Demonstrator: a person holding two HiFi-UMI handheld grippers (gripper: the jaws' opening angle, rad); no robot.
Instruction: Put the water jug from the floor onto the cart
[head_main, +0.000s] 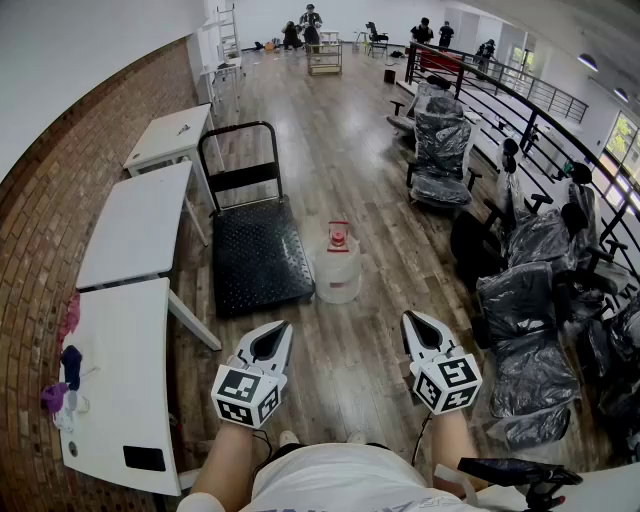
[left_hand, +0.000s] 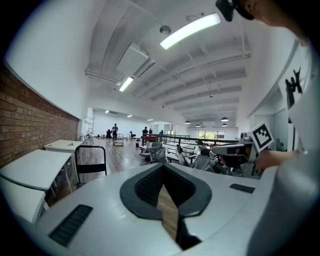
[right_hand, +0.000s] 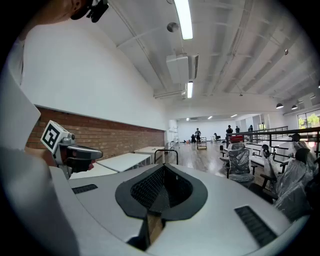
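Water jug (head_main: 338, 268) upright on floor ahead, touching cart (head_main: 255, 250), roughly centred between left gripper (head_main: 271, 341) and right gripper (head_main: 421, 335), both closed on nothing.

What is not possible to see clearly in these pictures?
- Head view: the water jug is too small to tell its water level.
- Head view: the cart hides its wheels under its deck.
- Both gripper views: the jug is not shown; the left gripper and right gripper cover the near floor with their own bodies.
- Head view: items on the white table, at the left edge, are too small to name.
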